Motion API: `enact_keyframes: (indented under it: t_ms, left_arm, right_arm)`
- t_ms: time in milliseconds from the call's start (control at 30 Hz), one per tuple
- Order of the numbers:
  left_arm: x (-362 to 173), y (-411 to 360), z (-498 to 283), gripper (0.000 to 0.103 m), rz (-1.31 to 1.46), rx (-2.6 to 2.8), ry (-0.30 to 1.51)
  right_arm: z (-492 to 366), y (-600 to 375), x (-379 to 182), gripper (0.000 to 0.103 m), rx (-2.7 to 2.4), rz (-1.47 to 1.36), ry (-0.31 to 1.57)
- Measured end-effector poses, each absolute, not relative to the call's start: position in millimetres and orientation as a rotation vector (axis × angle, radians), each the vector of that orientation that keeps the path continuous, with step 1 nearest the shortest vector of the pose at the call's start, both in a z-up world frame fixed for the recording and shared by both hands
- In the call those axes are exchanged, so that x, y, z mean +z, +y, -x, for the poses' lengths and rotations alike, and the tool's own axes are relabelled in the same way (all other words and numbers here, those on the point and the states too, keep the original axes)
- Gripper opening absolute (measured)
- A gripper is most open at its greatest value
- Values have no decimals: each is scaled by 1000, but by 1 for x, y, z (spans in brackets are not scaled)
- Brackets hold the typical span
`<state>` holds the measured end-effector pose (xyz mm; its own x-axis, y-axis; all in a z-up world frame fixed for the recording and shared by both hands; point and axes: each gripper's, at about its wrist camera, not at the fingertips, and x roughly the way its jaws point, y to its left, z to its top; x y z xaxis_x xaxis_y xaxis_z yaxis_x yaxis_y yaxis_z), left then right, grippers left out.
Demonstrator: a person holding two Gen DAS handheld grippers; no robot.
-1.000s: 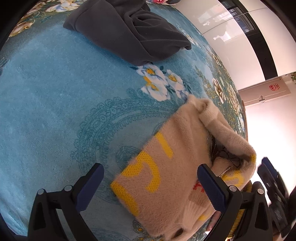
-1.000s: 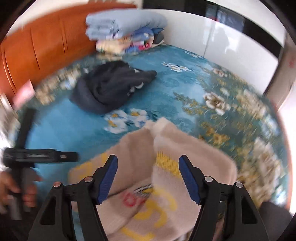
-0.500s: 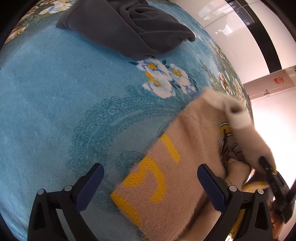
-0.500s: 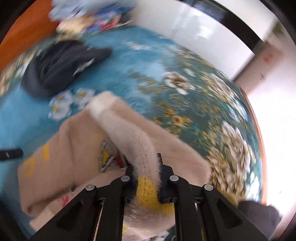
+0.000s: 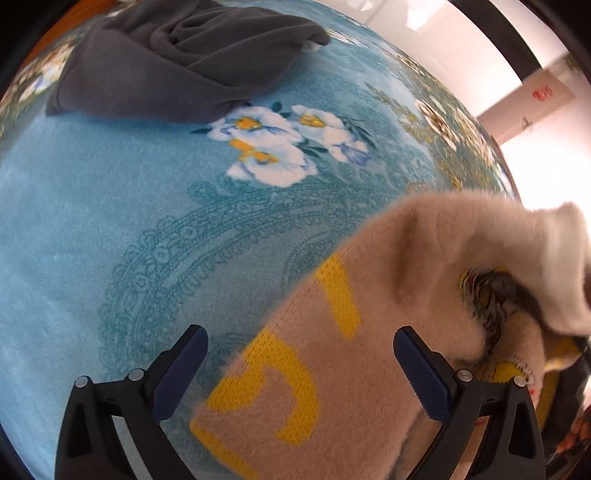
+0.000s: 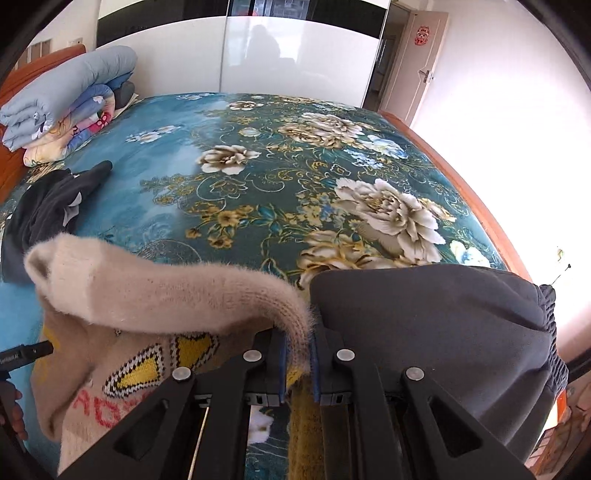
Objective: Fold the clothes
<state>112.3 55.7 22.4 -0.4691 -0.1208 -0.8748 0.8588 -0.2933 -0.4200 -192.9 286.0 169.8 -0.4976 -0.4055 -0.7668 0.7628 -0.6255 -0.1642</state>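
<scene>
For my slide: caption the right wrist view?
Right gripper shut on beige sweater sleeve above the floral bedspread.

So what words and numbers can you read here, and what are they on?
"51": big yellow knitted digits on the beige sweater, which the right gripper is pinching by a sleeve.
Red letters on the sweater front: partly folded under, not readable for sure.
Small white print on the left gripper's side: too blurred to read.
Red sign on the door: a picture, no readable words.
</scene>
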Motion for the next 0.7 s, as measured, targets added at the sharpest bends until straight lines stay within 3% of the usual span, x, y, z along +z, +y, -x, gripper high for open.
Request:
enact_keyframes:
  t_ms: [367,533,700]
  left_arm:
    - [11,49,-105,65,-998,-1886,1357]
    - [13,53,-108,22,-998,-1889,1368]
    - [25,65,-106,11,-1008,-1948,1298]
  right_arm:
    - [197,281,169,10,-2125,-941,648]
    - [196,283,169,10,-2113,-960,639]
    - [195,288,173,10,-2101,-975,609]
